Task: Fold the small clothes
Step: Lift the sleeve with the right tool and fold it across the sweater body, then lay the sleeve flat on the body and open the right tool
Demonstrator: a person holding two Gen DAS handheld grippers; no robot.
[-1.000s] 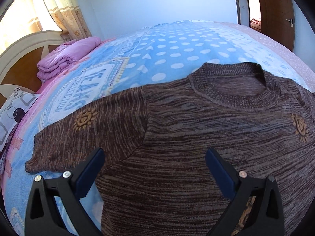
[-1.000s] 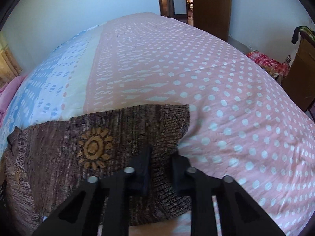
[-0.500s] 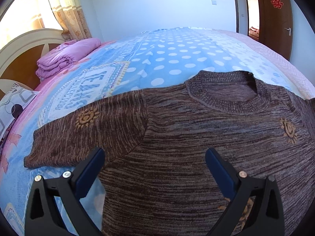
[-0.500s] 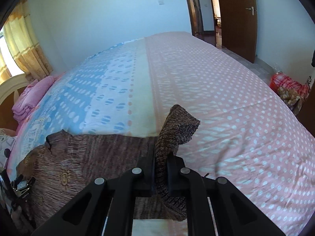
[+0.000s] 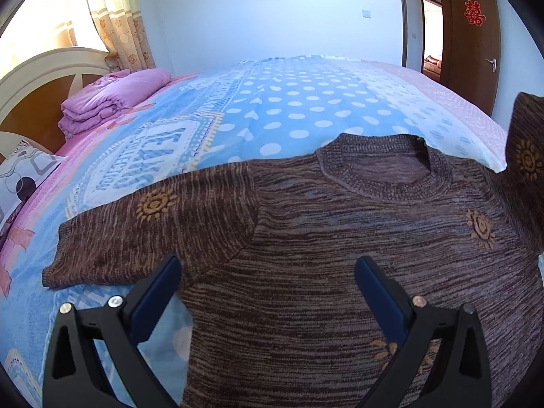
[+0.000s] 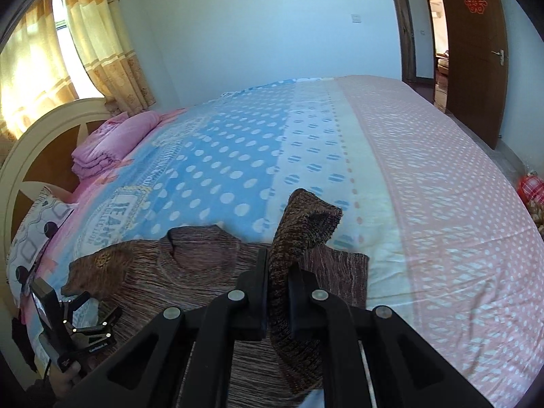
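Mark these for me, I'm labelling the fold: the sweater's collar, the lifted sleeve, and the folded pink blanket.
sweater's collar (image 5: 386, 173): left wrist view, on the ribbed neckband's front.
lifted sleeve (image 6: 306, 221): right wrist view, on the cuff end above the jaws.
folded pink blanket (image 5: 112, 98): left wrist view, on the stack's top fold.

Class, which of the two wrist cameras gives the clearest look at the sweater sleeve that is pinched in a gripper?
The right wrist view: the right gripper is shut on the sleeve, whose cuff stands up above the jaws. The left wrist view shows only that raised sleeve at its right edge, the grip itself out of frame.
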